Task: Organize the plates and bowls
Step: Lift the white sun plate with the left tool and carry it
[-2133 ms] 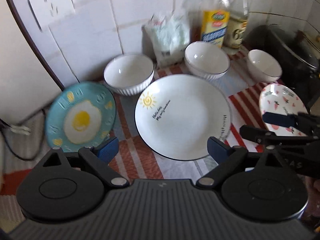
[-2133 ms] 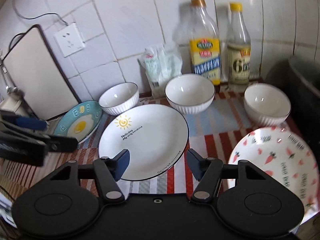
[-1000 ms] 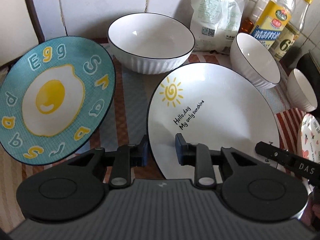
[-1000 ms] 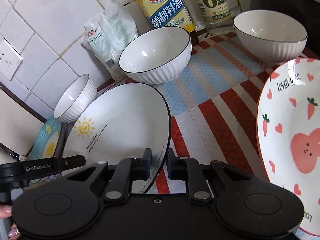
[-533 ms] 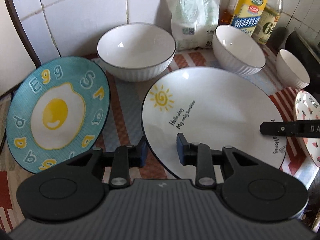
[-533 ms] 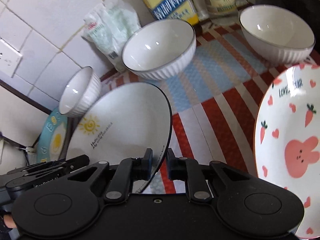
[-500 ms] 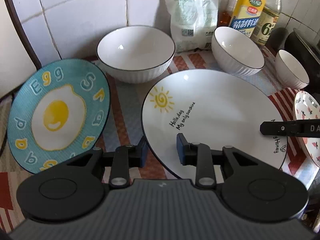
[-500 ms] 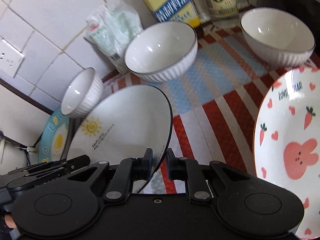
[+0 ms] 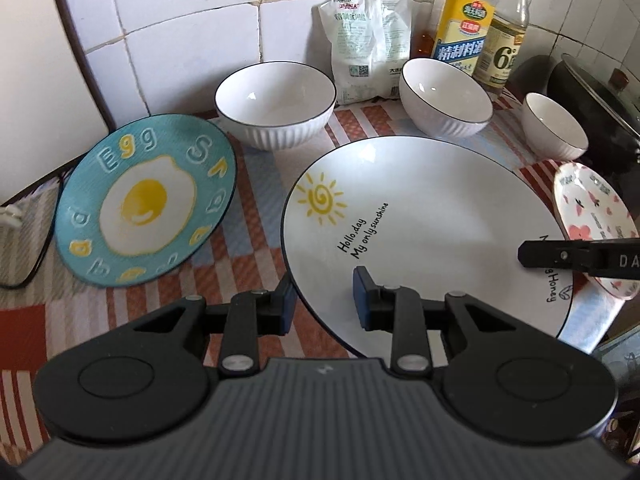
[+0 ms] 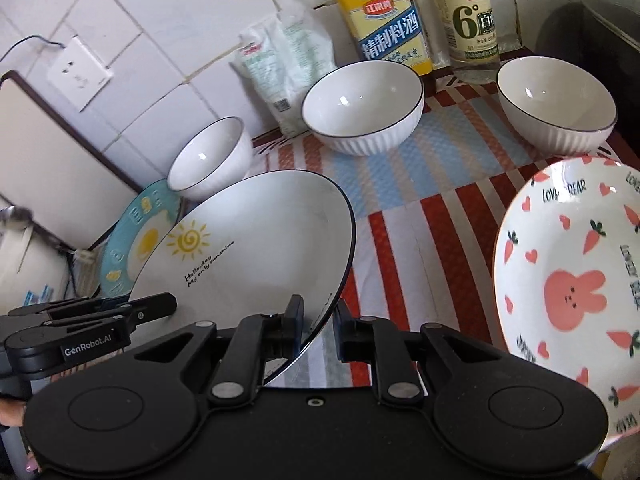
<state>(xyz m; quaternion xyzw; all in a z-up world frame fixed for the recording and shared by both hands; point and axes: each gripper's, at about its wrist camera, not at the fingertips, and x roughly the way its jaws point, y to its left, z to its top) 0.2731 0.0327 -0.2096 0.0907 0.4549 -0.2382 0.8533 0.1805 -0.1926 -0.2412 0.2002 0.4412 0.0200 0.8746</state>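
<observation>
The white sun plate (image 9: 420, 216) hangs tilted above the striped counter (image 10: 420, 216), between the egg plate (image 9: 144, 200) and rabbit plate (image 10: 568, 280). The left hand-held gripper (image 9: 322, 306) pinches its near-left rim; the right hand-held gripper (image 10: 318, 322) clamps its right rim.
</observation>
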